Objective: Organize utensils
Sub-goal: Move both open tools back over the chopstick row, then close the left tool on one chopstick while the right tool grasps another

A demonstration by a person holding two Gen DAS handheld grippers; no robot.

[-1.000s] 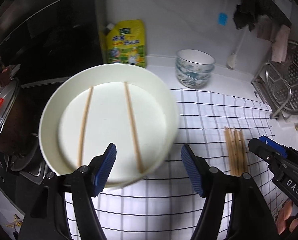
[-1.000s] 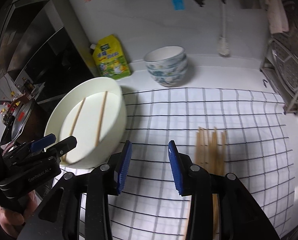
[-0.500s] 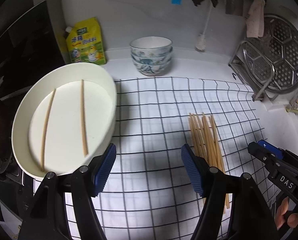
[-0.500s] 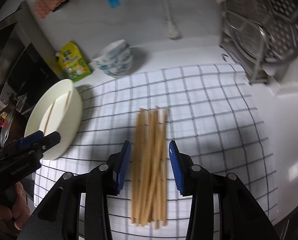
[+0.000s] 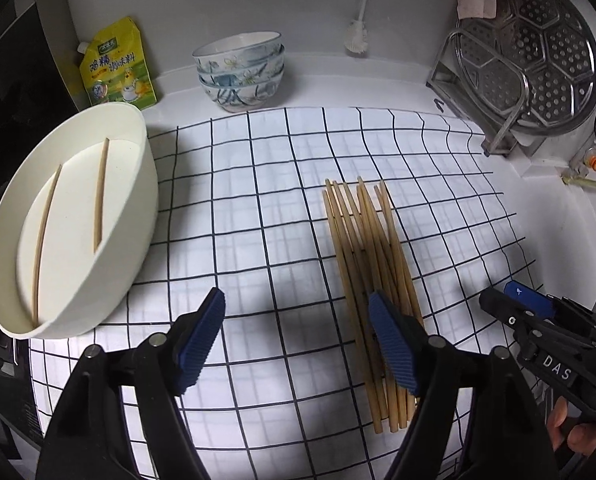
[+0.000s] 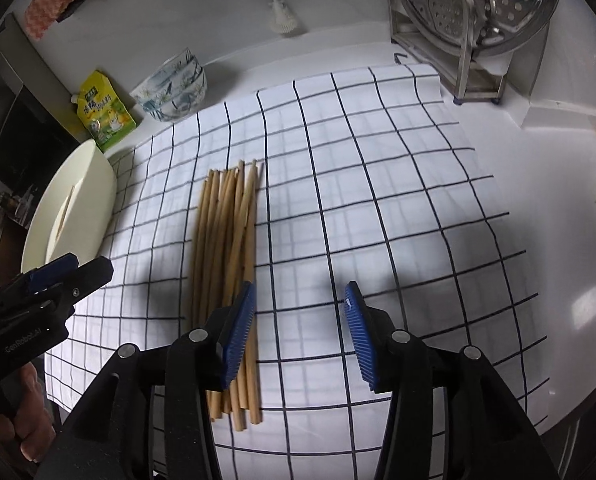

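A bundle of several wooden chopsticks lies lengthwise on a white cloth with a black grid. At the cloth's left edge stands a cream oval dish with two chopsticks lying in it. My left gripper hovers just left of the bundle, its jaws opening with only cloth between them. My right gripper hovers just right of the bundle, its jaws opening too, nothing between them. Each gripper shows at the edge of the other's view.
Stacked patterned bowls and a yellow pouch stand at the back. A metal rack with a steamer plate is at the back right. A white brush hangs on the wall. A stove is on the left.
Both grippers swung right from the dish to above the chopstick bundle and sank closer to the cloth. Both sets of jaws stand wider than before.
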